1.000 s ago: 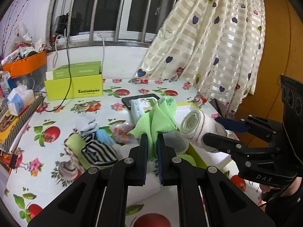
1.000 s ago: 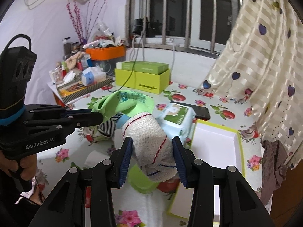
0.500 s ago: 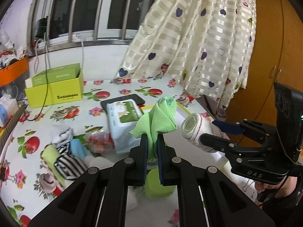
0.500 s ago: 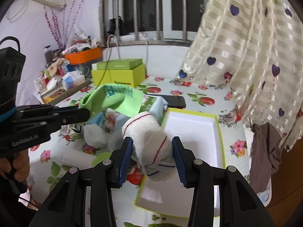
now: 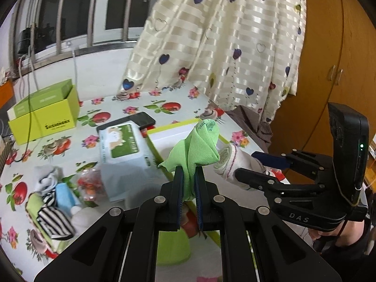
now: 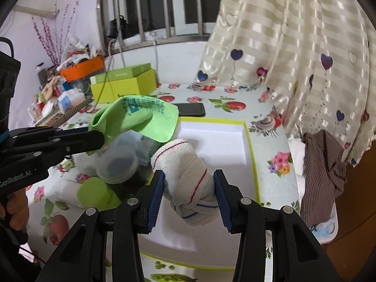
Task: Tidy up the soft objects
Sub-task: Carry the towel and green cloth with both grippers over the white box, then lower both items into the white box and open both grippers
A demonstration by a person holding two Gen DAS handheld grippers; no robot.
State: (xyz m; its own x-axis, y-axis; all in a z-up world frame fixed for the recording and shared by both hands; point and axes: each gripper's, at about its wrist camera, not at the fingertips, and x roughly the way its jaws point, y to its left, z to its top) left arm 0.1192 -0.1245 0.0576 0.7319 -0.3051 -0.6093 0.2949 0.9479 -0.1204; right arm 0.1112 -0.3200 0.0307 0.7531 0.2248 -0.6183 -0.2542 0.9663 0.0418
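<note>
My left gripper (image 5: 188, 176) is shut on a folded green cloth (image 5: 198, 148) that stands up out of its jaws; in the right wrist view the green cloth (image 6: 143, 117) hangs at the left, over the near left edge of the tray. My right gripper (image 6: 189, 183) is shut on a rolled white towel with red stitching (image 6: 183, 162), held over a white tray with a lime-green rim (image 6: 225, 136). From the left wrist the right gripper (image 5: 244, 164) and the white towel (image 5: 226, 162) appear at right, above the tray (image 5: 164, 136).
A wet-wipes pack (image 5: 124, 143), a black phone (image 5: 141, 119) and a lime-green box (image 5: 44, 117) lie on the fruit-print tablecloth. Striped socks and small items (image 5: 54, 202) sit at left. A clear jar (image 6: 119, 164) and green cup (image 6: 94, 192) stand beside the tray. The curtain (image 6: 293, 54) hangs at right.
Both grippers have carried their loads rightward, from over the sock pile and cups to above the white tray. Both grips are unchanged.
</note>
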